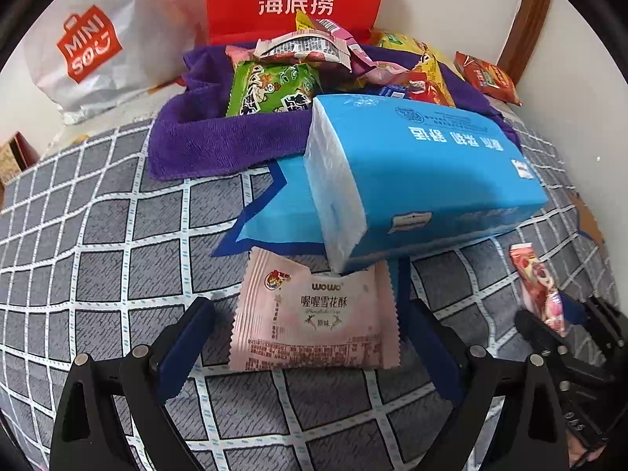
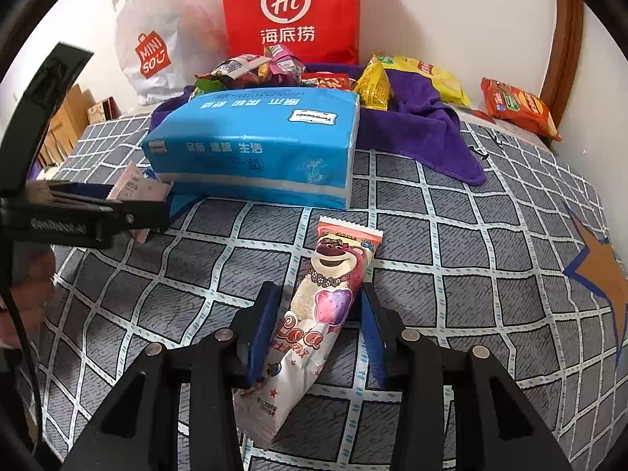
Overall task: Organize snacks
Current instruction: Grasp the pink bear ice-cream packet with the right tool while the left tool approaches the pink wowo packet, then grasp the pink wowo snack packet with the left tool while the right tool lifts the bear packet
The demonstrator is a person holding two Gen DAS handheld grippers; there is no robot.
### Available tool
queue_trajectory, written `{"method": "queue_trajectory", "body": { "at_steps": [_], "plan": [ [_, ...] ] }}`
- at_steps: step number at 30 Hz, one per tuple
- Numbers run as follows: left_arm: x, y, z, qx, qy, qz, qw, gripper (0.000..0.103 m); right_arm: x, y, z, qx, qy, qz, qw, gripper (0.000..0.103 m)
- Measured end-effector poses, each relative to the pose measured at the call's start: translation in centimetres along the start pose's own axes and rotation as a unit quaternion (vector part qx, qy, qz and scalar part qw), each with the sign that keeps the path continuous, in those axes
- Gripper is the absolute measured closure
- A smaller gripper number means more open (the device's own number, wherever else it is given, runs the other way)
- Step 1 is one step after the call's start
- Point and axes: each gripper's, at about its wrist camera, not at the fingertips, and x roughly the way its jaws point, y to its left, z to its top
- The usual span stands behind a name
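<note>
**Two grippers, each straddling a snack on the bed**

**Room.** A pale wall closes the far side; against it stand a red bag (image 2: pixel 290 11) and a white bag (image 2: pixel 157 39). A wooden frame (image 2: pixel 565 39) rises at far right.

**Surface.** The bed (image 2: pixel 471 235) wears a grey checked cover with star patches. It is soft and creased, so packets lie slightly tilted.

**Far zone.** A purple towel (image 2: pixel 424 125) carries the snack pile (image 1: pixel 298 74); an orange packet (image 2: pixel 518 106) lies apart at far right. A blue tissue pack (image 2: pixel 255 149) sits just near of the towel, its long axis running left to right.

**Left gripper** (image 1: pixel 310 337). Jaws stand wide apart, one each side of the pink packet (image 1: pixel 314 314). The packet lies flat, directly ahead, its far edge tucked under or against the tissue pack's near corner; which of the two cannot be told.

**Right gripper** (image 2: pixel 318 329). Jaws are narrower, flanking the bear bar (image 2: pixel 314 314). The left pad looks to be touching the wrapper and a slim gap shows at the right pad, so no firm clamp is evident. The bar's long axis runs near to far, leaning right, roughly along the fingers.

**Judgement.** Each arm is nearest its own snack. Closing across the bar's short width seems the next need; the pink packet probably must slide nearward, free of the tissue pack.
</note>
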Motion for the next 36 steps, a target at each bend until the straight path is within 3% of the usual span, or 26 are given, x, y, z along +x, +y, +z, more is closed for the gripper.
{"method": "queue_trajectory", "body": {
  "at_steps": [4,6,7,9,10,12,16,20,33,36],
  "plan": [
    [-0.2,-0.5,-0.8,0.015,-0.021,0.028,0.9992,0.010,0.1,0.0,0.1,0.001,0.000,-0.006,1.000,0.062],
    [-0.8,0.0,-1.0,0.010,-0.029,0.031,0.9991,0.028,0.1,0.0,0.0,0.002,-0.001,-0.006,1.000,0.061],
    [-1.1,0.3,-1.1,0.005,-0.033,0.029,0.9990,0.031,0.1,-0.1,0.0,0.003,-0.001,-0.004,1.000,0.059],
    [-1.3,0.6,-1.1,0.000,-0.038,0.017,0.9991,0.042,0.1,-0.1,0.0,0.006,0.000,-0.011,1.000,0.051],
    [-1.5,0.9,-1.3,-0.003,-0.043,0.016,0.9989,0.045,0.2,-0.3,0.1,0.010,0.002,-0.023,1.000,0.042],
    [-1.4,0.8,-1.4,0.001,-0.053,0.015,0.9985,0.045,0.4,-0.9,0.1,0.027,0.006,-0.026,0.999,0.033],
    [-1.4,-0.2,-2.0,0.017,-0.075,0.038,0.9963,0.045,0.4,-1.2,0.1,0.034,0.004,-0.019,0.999,0.033],
    [-1.3,0.3,-1.7,-0.003,-0.075,0.021,0.9970,0.042,0.4,-1.1,0.1,0.034,0.004,-0.019,0.999,0.033],
    [-1.0,-0.3,-1.8,0.010,-0.071,0.030,0.9970,0.038,0.6,-0.9,0.2,0.026,0.007,-0.021,0.999,0.029],
    [-1.1,-0.3,-1.8,0.006,-0.072,0.025,0.9971,0.039,0.6,-0.9,0.1,0.028,0.005,-0.023,0.999,0.033]
  ]
}}
